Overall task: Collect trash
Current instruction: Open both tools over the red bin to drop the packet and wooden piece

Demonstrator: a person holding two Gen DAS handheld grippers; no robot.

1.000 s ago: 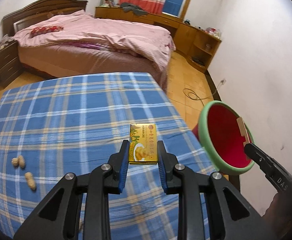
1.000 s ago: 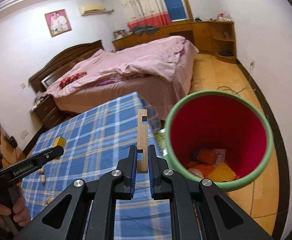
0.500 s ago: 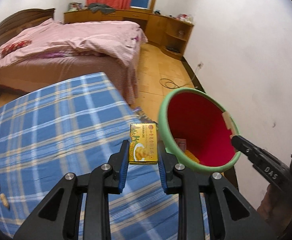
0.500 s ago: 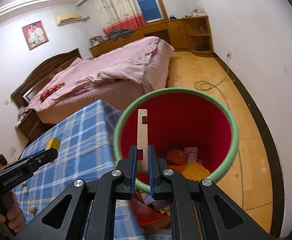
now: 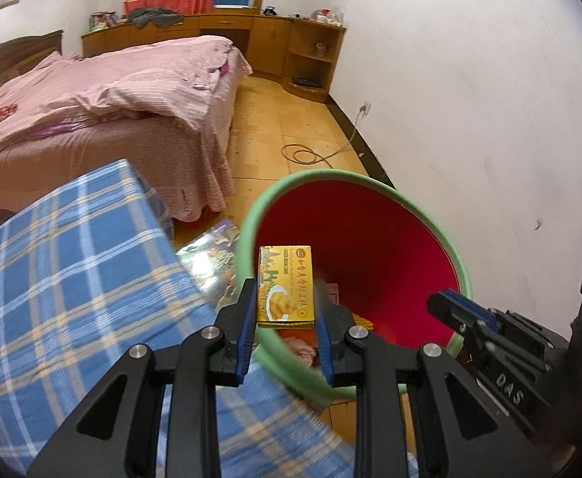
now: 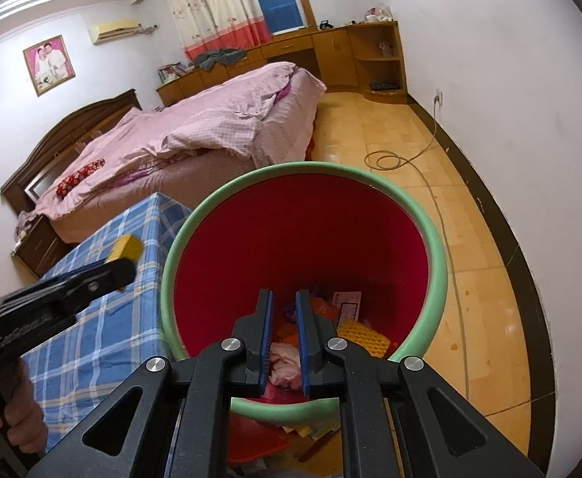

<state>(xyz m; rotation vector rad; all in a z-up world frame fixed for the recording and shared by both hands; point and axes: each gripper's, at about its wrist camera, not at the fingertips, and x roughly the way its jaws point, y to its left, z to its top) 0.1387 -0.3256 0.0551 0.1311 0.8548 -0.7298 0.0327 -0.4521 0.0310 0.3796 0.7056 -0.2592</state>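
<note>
My left gripper [image 5: 286,290] is shut on a yellow snack box [image 5: 286,286] and holds it over the near rim of the red bin with a green rim [image 5: 323,177]. The box also shows in the right wrist view [image 6: 124,247], beside the bin [image 6: 438,263]. My right gripper [image 6: 284,302] is open and empty above the bin's mouth; it also shows in the left wrist view [image 5: 446,302]. The bin holds several pieces of trash [image 6: 360,336], orange, yellow and pink.
The blue plaid table [image 5: 63,271] lies left of the bin. A pink-covered bed [image 6: 211,127] stands beyond it. A cable [image 6: 386,159] lies coiled on the wooden floor. A white wall [image 5: 470,99] is close on the right. Glossy paper [image 5: 207,255] lies on the floor by the bin.
The wooden piece that my right gripper held is gone and its jaws have opened over the bin. My left gripper has carried the yellow box rightward from over the table to over the bin's rim.
</note>
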